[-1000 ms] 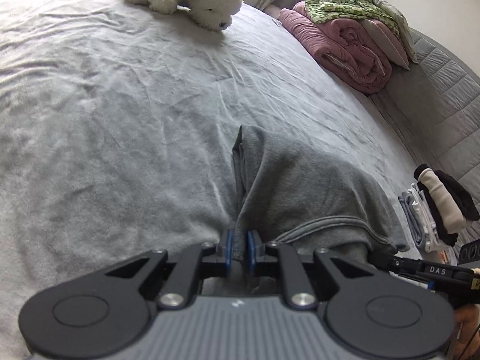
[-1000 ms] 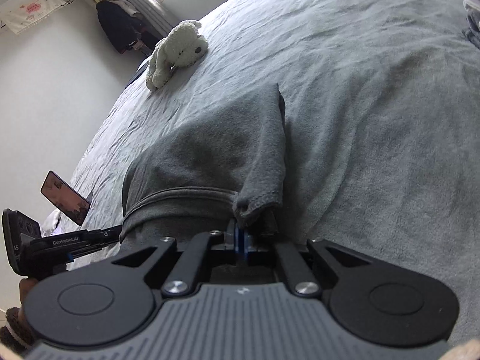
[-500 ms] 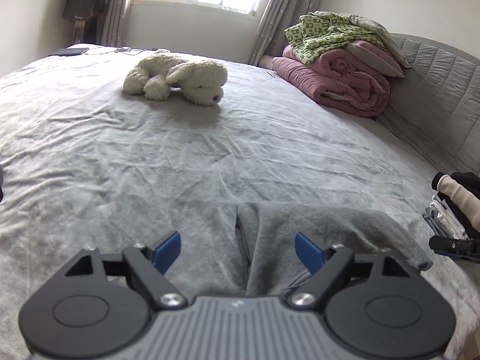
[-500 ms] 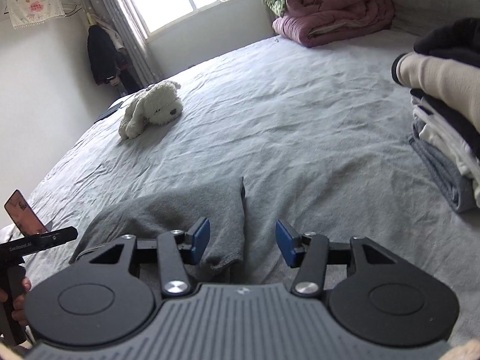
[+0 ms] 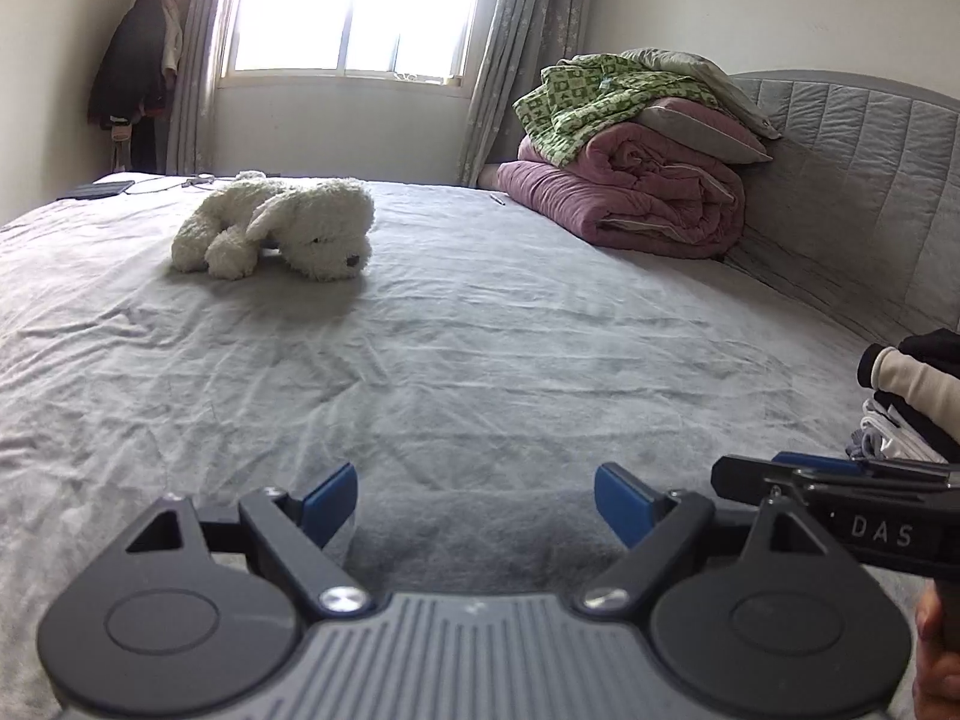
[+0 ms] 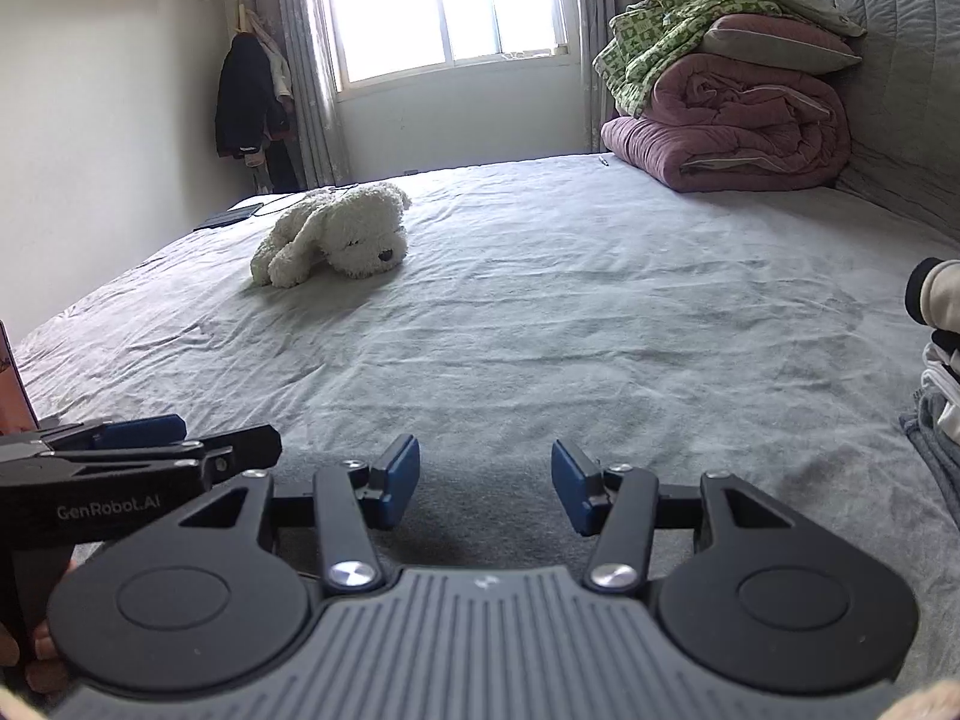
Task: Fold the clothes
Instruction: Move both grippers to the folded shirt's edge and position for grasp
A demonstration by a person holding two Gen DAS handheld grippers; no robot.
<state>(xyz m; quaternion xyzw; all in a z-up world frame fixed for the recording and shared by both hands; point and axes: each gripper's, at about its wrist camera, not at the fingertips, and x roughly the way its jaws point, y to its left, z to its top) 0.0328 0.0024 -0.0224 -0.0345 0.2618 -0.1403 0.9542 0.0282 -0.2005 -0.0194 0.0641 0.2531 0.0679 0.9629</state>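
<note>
The folded dark grey garment [image 5: 480, 540] lies on the bed's grey sheet [image 5: 420, 372], right under both grippers and mostly hidden by their bodies. My left gripper [image 5: 477, 504] hangs just above its near part, jaws wide open, blue pads touching nothing. Beside it, my right gripper [image 6: 486, 492] is open about half as wide over the same garment [image 6: 480, 516], also empty. Each gripper shows side-on in the other's view: the right gripper [image 5: 756, 468] at the right edge, the left gripper [image 6: 240, 447] at the left. A stack of folded clothes [image 5: 912, 396] sits at the right.
A white plush dog [image 5: 282, 228] lies mid-bed towards the far side. A rolled pink duvet [image 5: 630, 204] with a green blanket and pillow leans on the grey headboard [image 5: 870, 180]. Window and hanging coats stand behind the bed. A person's hand [image 6: 36, 654] holds the left gripper.
Both grippers, shut on the grey garment's near edge a second ago, have opened and let it go. They drew back and tipped up, so the garment now lies low in view.
</note>
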